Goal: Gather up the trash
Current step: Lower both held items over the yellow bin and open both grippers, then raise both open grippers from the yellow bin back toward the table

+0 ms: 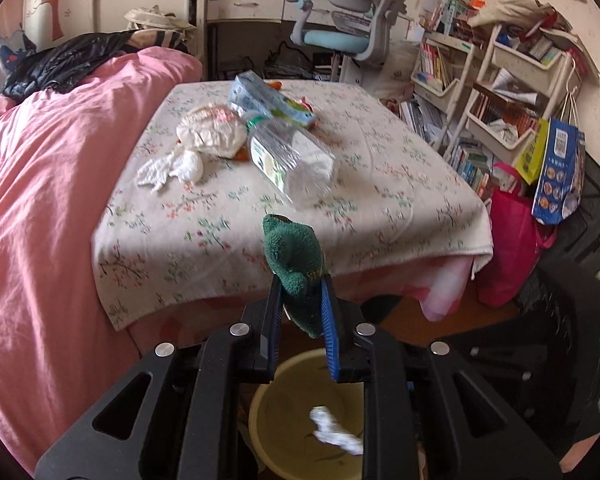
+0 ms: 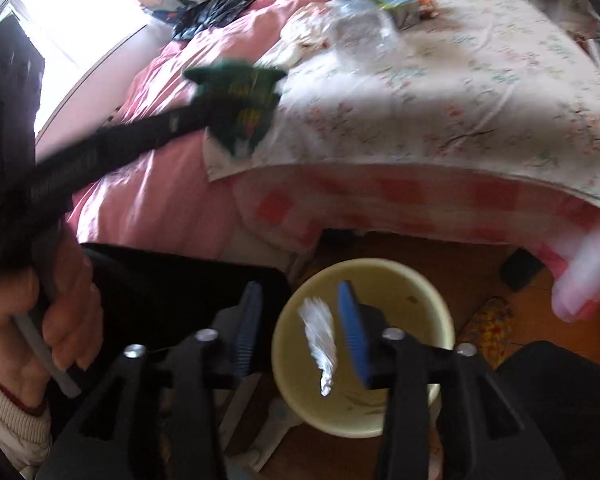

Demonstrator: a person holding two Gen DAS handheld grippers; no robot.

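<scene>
Dark green fuzzy cloth scrap is pinched between the pressed-in fingers of the left tool, held above the bed's foot edge and the round pale yellow plastic bin on the floor. A crumpled white tissue shows against the bin interior, between the spread fingers of the right tool, touching neither. Clear plastic bottle and white wrappers lie on the floral bedsheet.
</scene>
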